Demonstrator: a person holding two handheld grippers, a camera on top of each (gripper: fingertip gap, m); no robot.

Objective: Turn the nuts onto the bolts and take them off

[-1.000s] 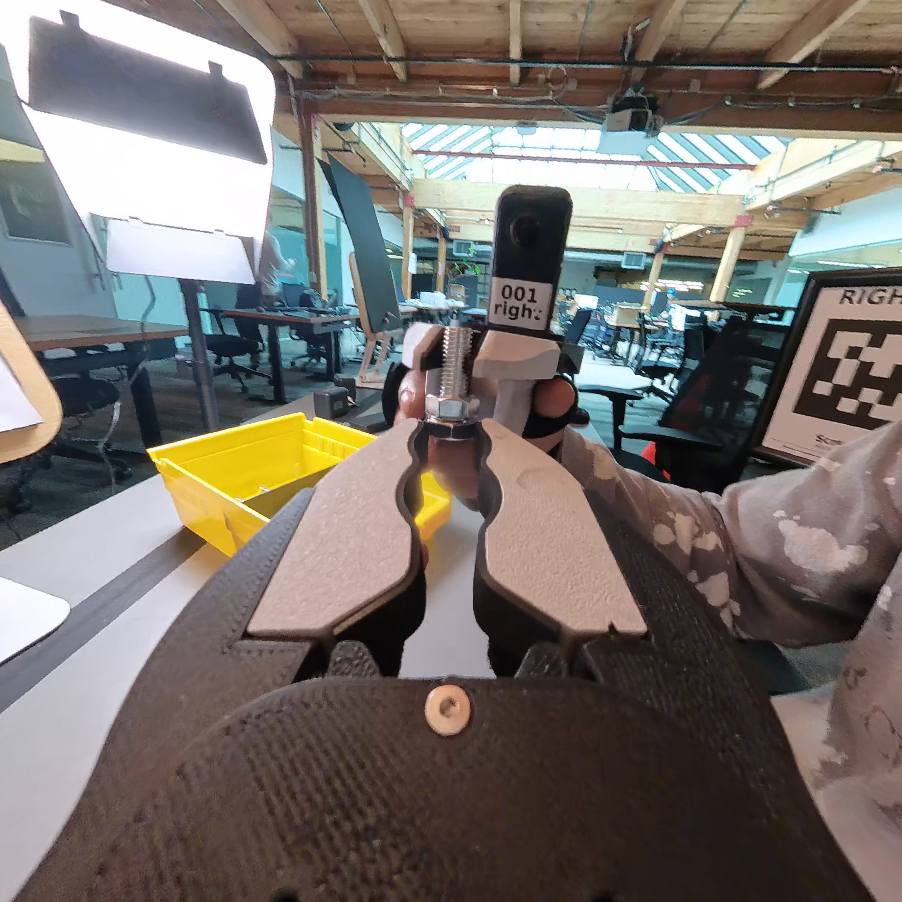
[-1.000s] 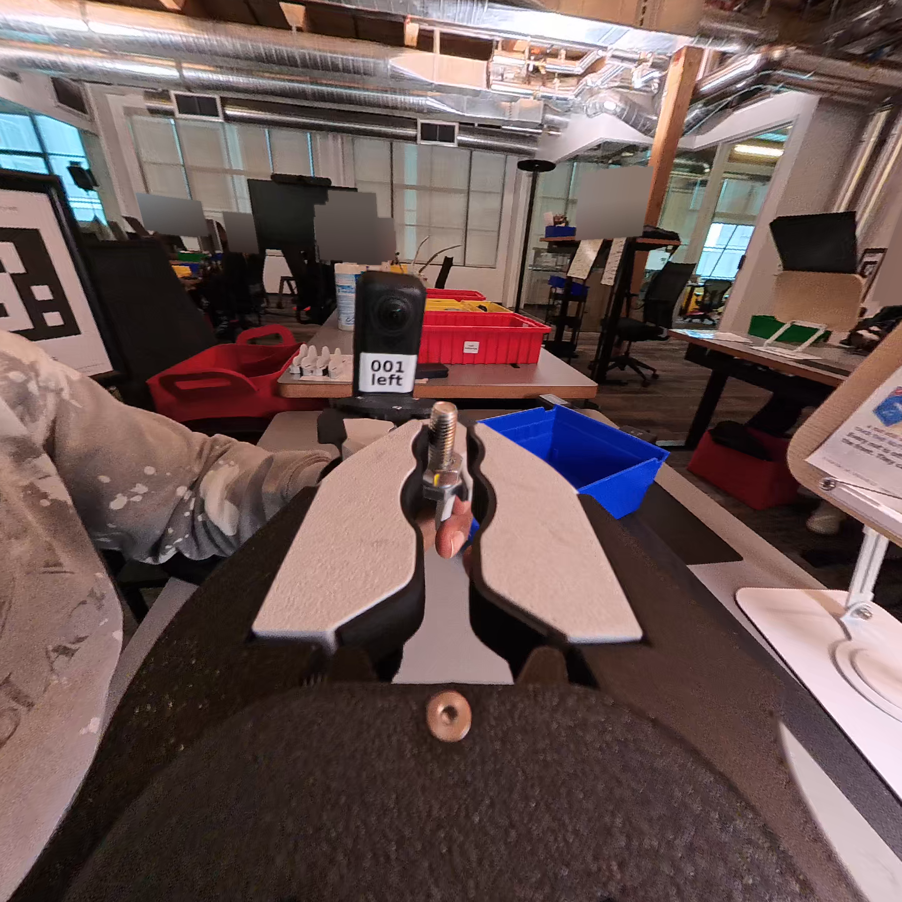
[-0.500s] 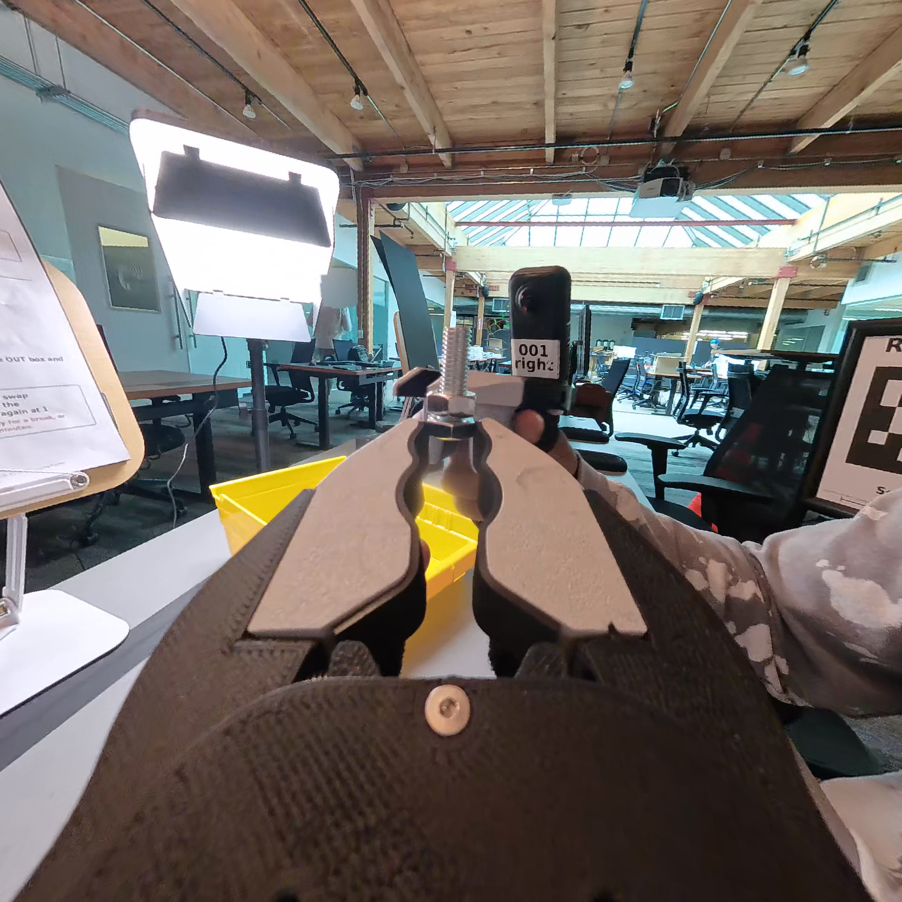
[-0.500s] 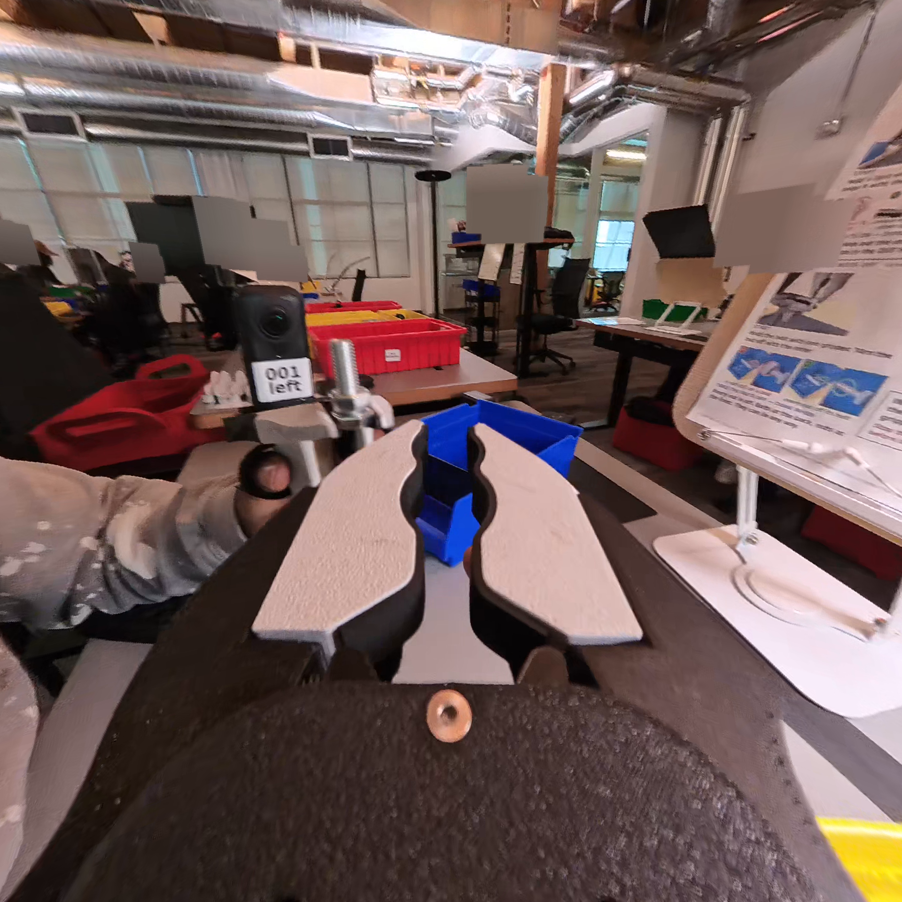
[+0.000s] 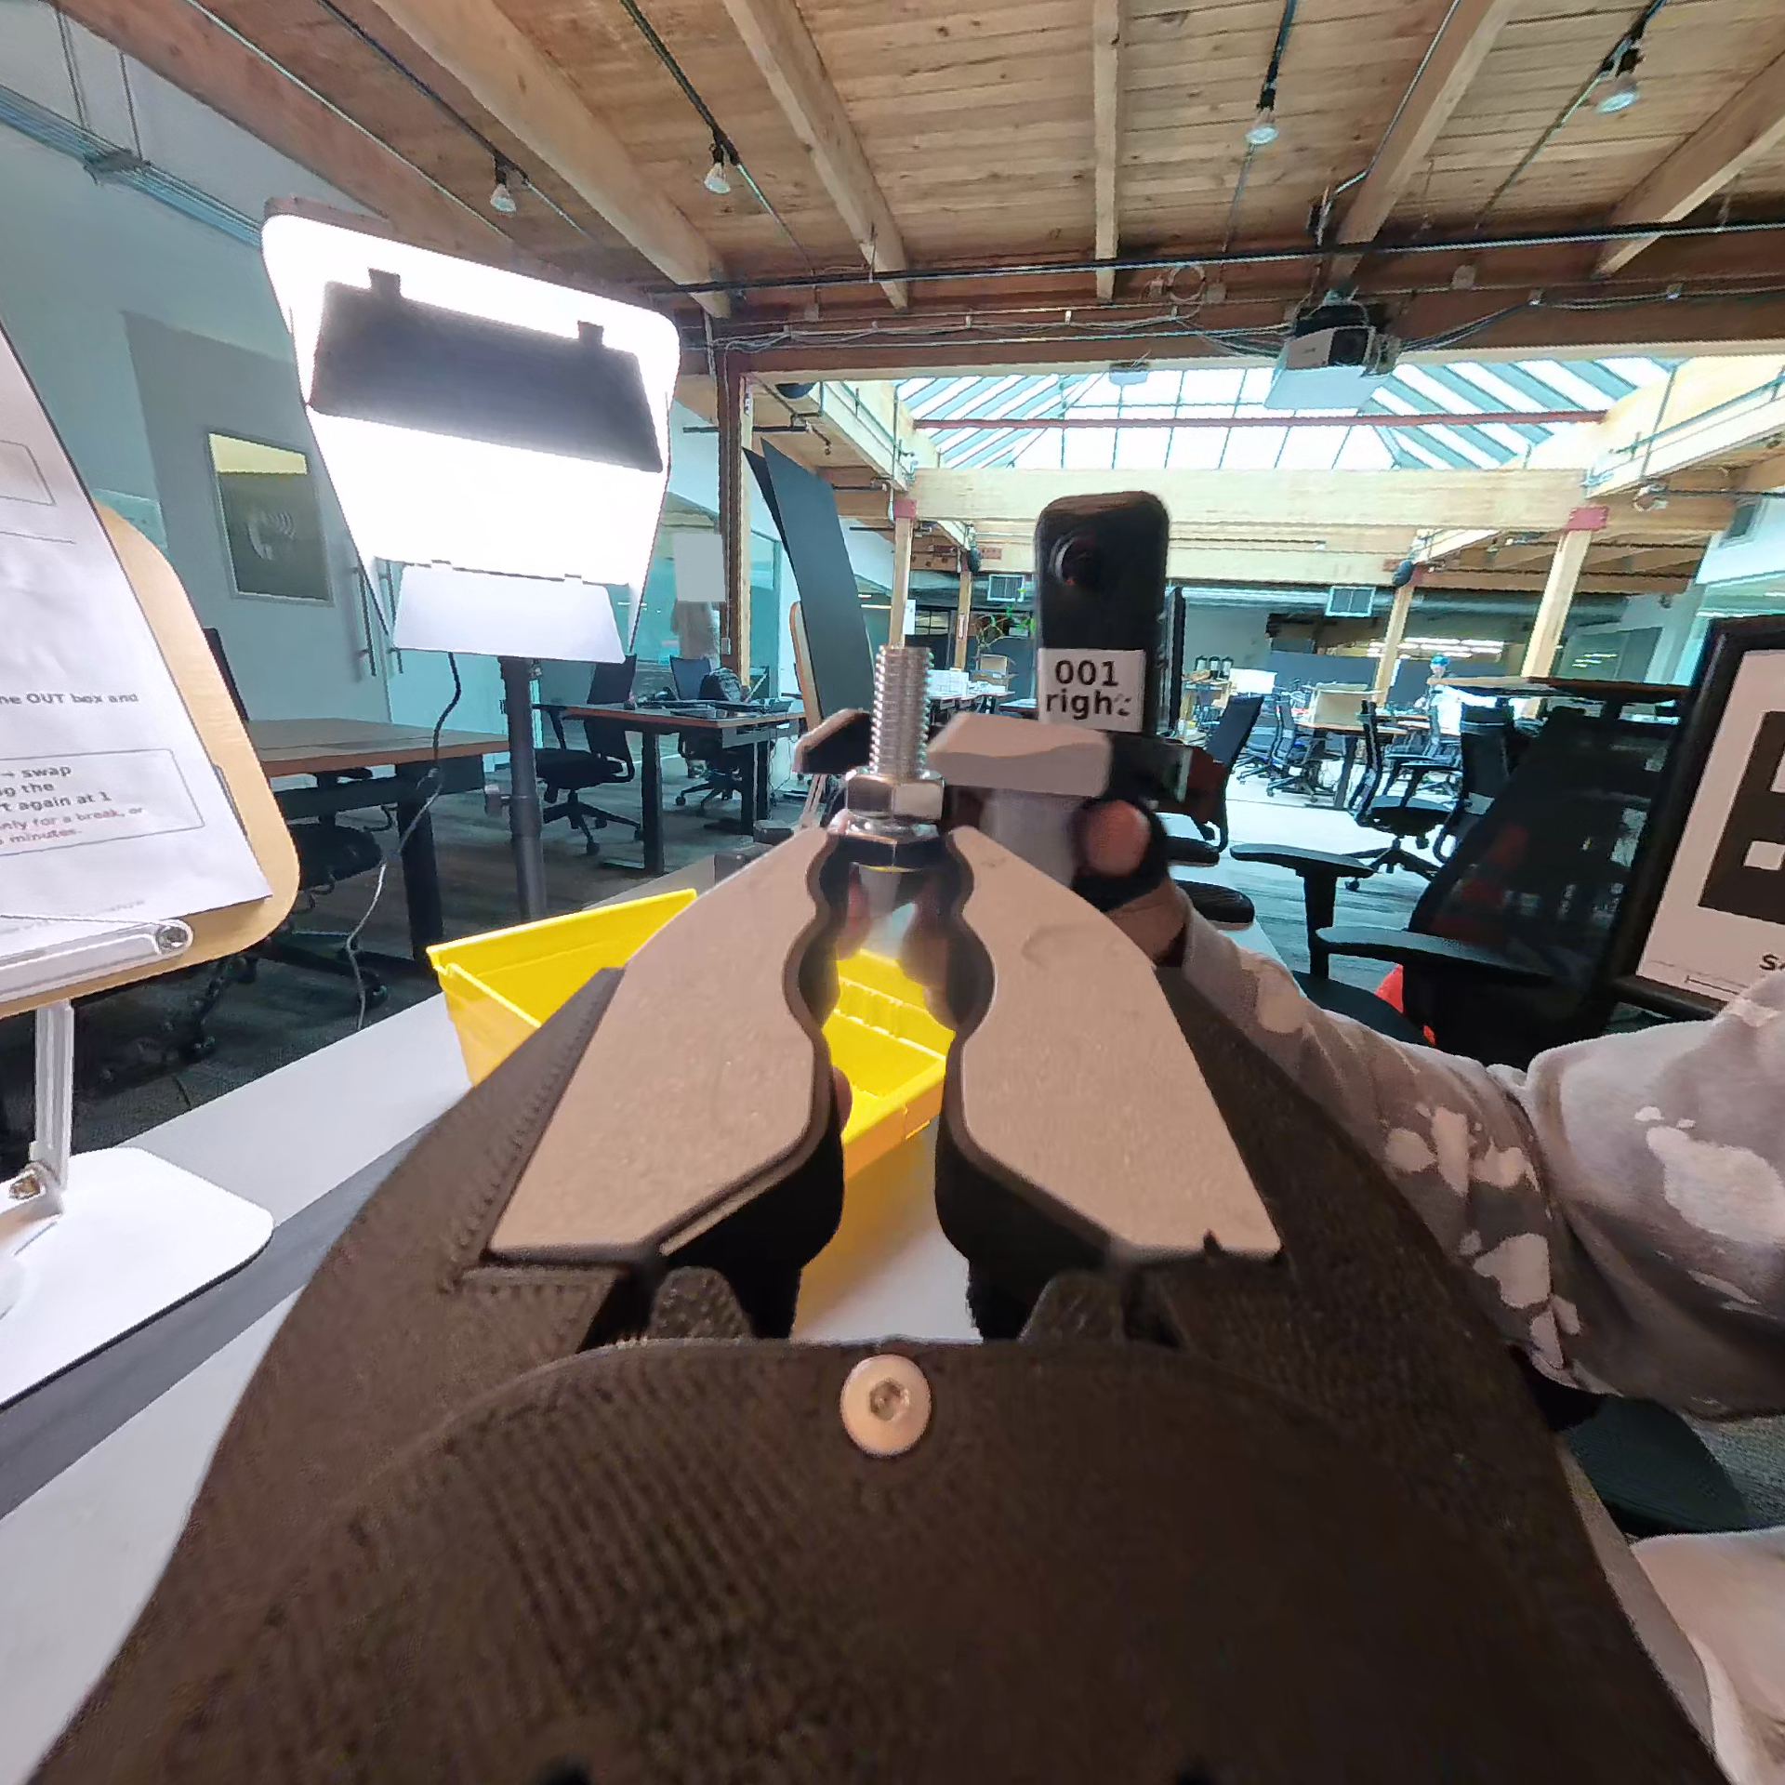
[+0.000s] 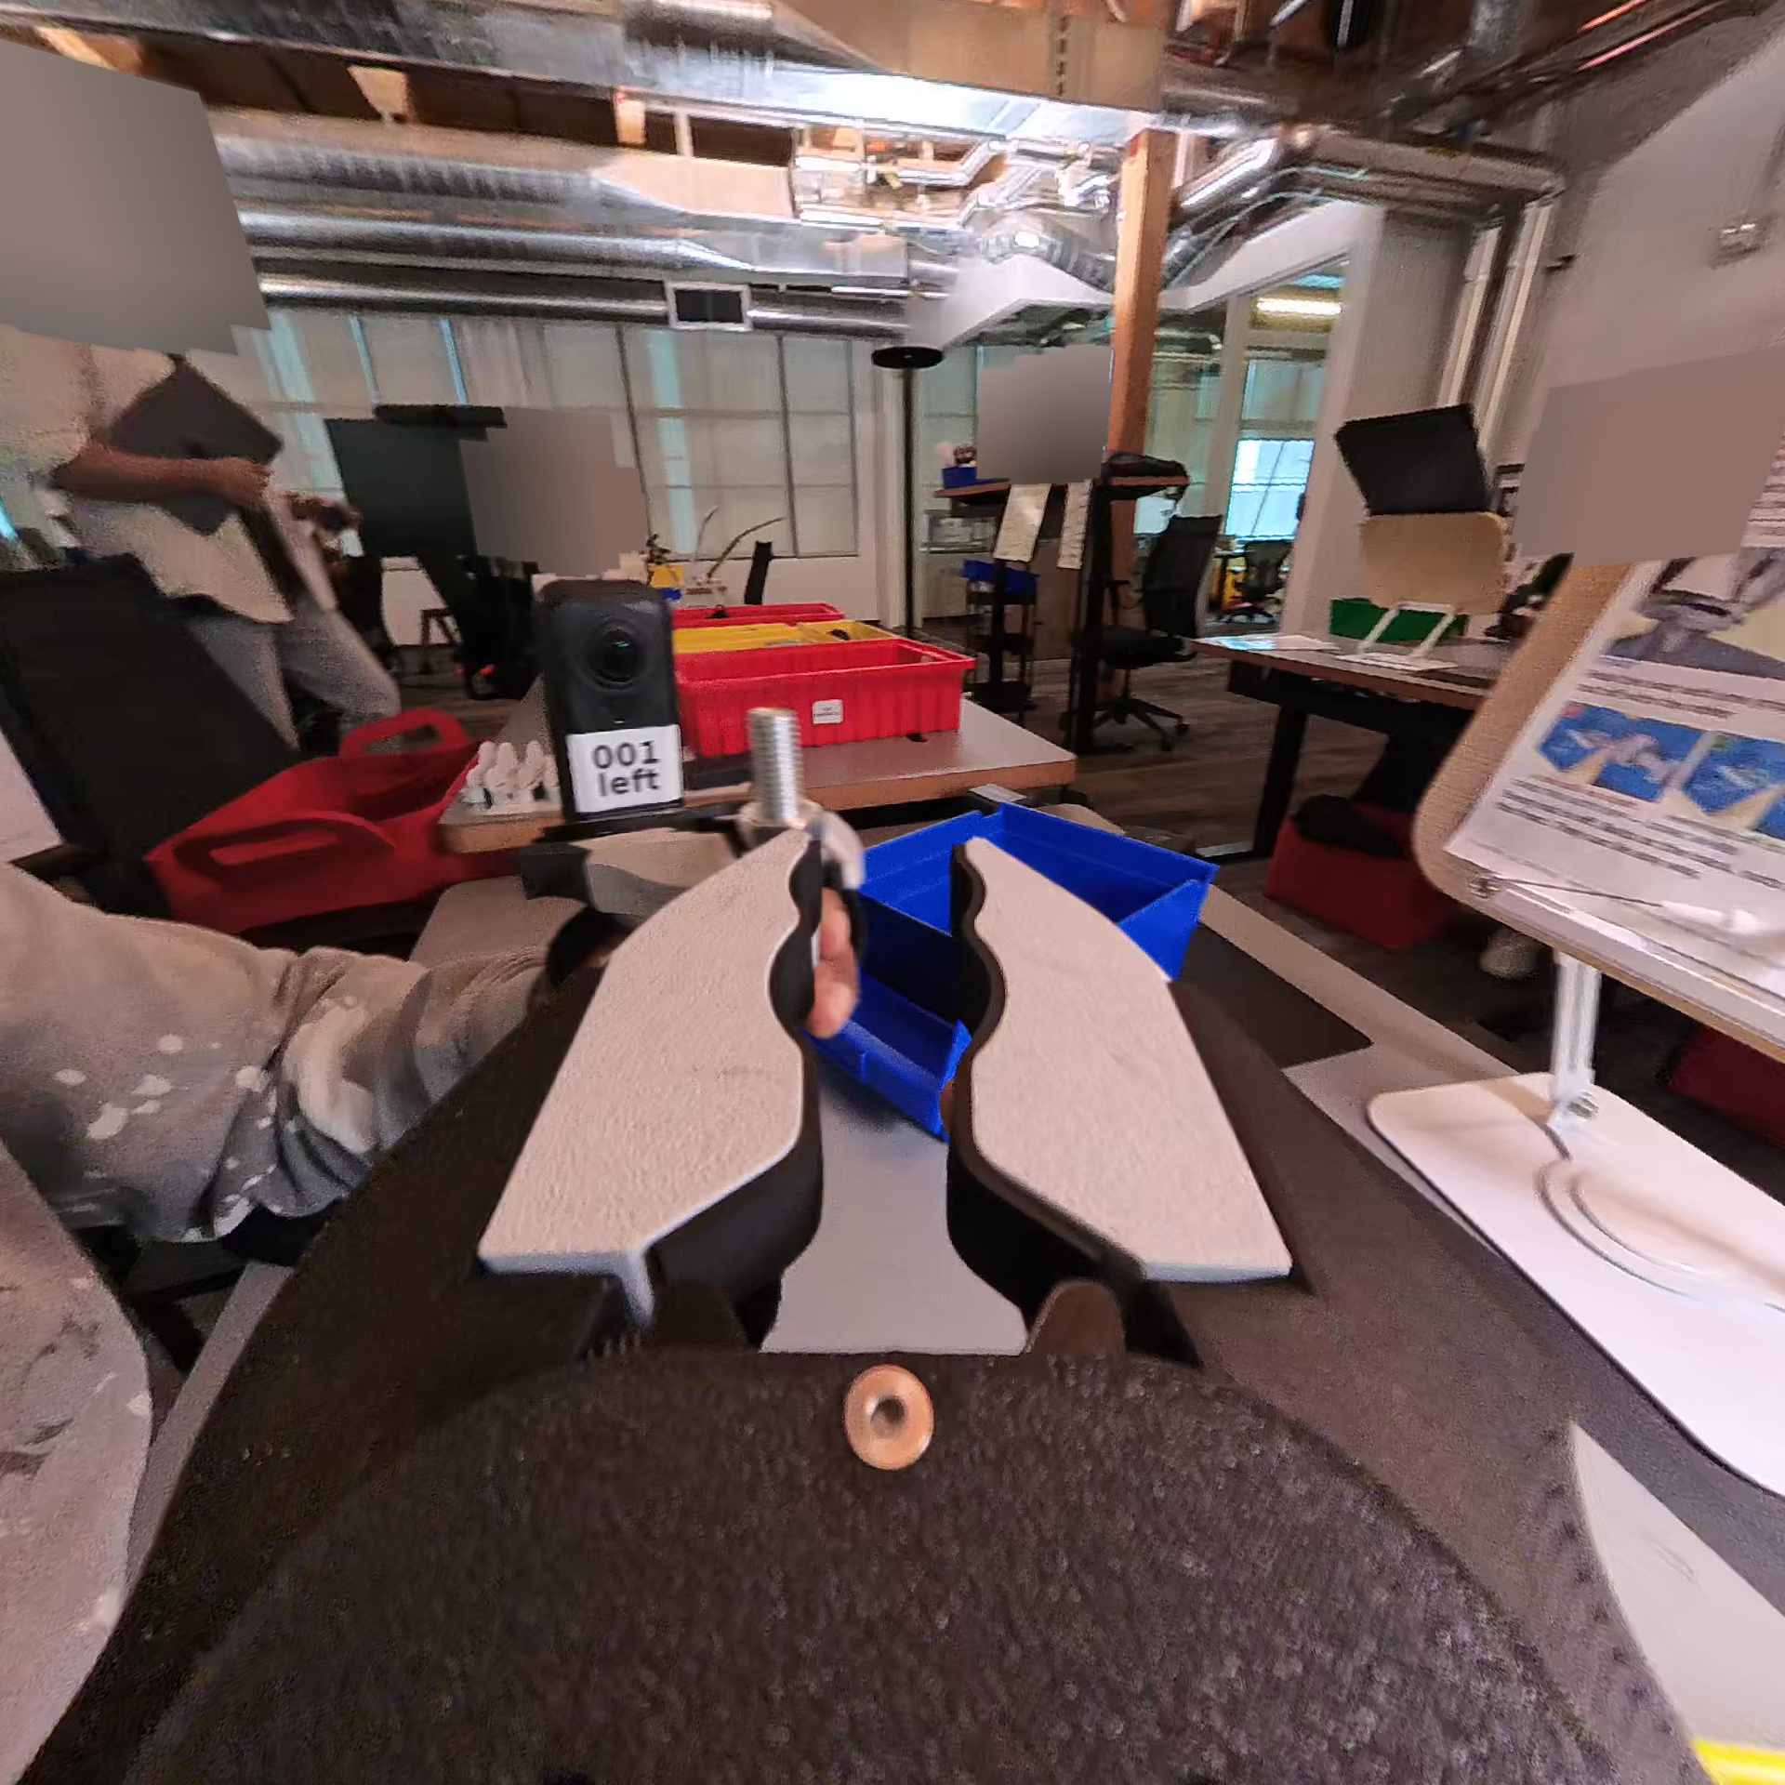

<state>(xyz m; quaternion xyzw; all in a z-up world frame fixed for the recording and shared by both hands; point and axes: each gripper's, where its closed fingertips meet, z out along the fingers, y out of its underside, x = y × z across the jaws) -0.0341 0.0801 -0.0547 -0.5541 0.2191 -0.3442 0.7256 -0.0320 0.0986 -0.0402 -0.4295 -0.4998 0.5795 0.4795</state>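
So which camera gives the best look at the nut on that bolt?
The left wrist view. There the nut sits sharp and centred on the upright bolt, just above the left gripper that holds it. The right wrist view shows only the bolt's thread, blurred; its own finger hides most of the nut.

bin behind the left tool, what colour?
Yellow bin, clearest in the left wrist view.

Open-plan lab workspace. Timber ceiling [image 5: 966,145] with skylight, exposed ducts [image 6: 580,222]. I see rows of desks [image 5: 676,720] and office chairs [image 5: 1449,918], a studio light [image 5: 483,454] on a stand, parts bins [image 6: 821,676], and instruction boards [image 6: 1642,802] on my worktop [image 5: 290,1159].
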